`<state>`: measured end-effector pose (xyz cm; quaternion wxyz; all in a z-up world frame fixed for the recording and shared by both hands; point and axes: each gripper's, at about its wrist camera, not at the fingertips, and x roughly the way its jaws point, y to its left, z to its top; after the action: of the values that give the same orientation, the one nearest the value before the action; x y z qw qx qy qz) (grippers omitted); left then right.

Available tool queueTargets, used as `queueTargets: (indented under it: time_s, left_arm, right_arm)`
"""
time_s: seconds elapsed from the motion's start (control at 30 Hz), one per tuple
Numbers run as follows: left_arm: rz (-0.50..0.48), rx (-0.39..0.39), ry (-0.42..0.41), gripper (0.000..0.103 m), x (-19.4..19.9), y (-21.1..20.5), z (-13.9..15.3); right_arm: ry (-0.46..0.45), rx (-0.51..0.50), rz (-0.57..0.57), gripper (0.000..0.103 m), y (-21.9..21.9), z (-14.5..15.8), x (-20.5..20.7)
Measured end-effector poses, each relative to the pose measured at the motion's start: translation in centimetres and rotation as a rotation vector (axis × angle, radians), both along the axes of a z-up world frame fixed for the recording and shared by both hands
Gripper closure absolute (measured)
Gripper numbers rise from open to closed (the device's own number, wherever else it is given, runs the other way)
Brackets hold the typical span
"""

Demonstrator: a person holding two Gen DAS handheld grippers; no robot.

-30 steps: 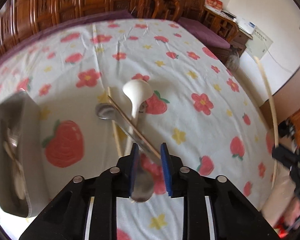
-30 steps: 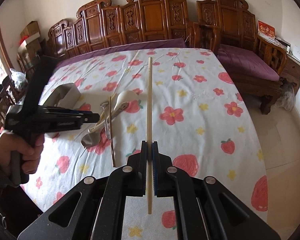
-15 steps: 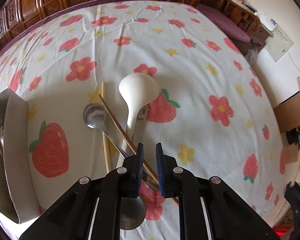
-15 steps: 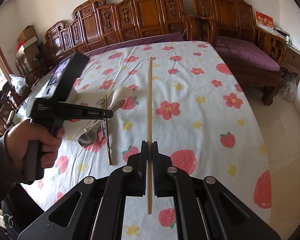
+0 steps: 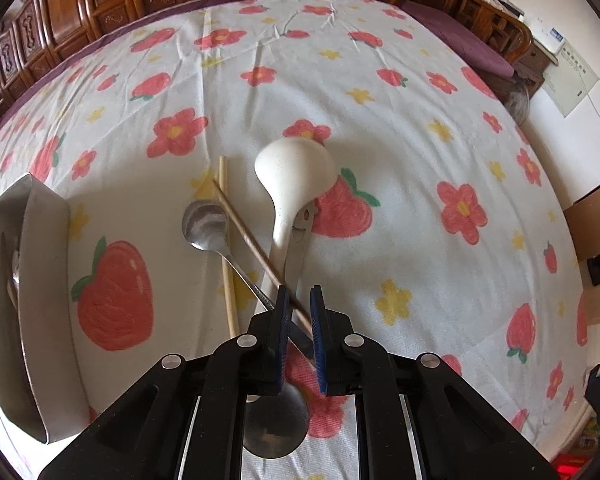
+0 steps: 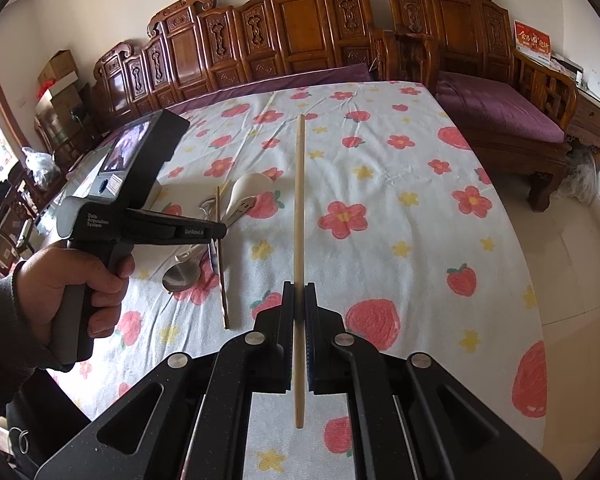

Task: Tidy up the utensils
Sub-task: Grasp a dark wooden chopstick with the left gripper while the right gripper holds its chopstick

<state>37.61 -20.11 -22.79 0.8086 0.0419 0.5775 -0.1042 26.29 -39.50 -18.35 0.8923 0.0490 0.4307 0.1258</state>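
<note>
A white ladle (image 5: 296,172), a small metal spoon (image 5: 204,222), a bigger metal spoon (image 5: 276,428), a pale chopstick (image 5: 226,248) and a brown chopstick (image 5: 248,236) lie crossed on the flowered cloth. My left gripper (image 5: 299,308) points steeply down at this pile. Its blue pads are shut on the brown chopstick, with the small spoon's handle also running between them. My right gripper (image 6: 299,292) hangs above the table, shut on another pale chopstick (image 6: 300,200) that points forward. The right wrist view shows a hand (image 6: 72,280) holding the left gripper (image 6: 216,252) over the pile.
A grey metal tray (image 5: 48,240) with utensils inside stands at the left of the pile. Carved wooden benches (image 6: 300,32) with purple cushions line the far side. The table's right edge (image 6: 516,240) drops to a tiled floor.
My left gripper came down closer over the crossed utensils and its jaws narrowed around the brown chopstick. The right gripper and its chopstick have stayed in place.
</note>
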Motion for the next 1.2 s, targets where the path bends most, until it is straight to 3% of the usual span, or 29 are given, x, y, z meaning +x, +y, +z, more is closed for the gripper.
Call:
queueTargets:
  time_s: [0.5, 0.87, 1.2]
  left_arm:
    - [-0.047, 0.1, -0.046, 0.09, -0.8, -2.1, -0.5]
    - [-0.008, 0.052, -0.046, 0.099, -1.6, -0.7, 0.4]
    - [-0.028, 0.042, -0.139, 0.099, -3.6, -0.3, 4.0]
  right_arm:
    - [0.013, 0.007, -0.01, 0.097, -0.2, -0.4, 0.2]
    - [0.011, 0.014, -0.007, 0.097, 0.0, -0.7, 0.1]
    - [-0.001, 0.021, 0.005, 0.097, 0.5, -0.2, -0.1]
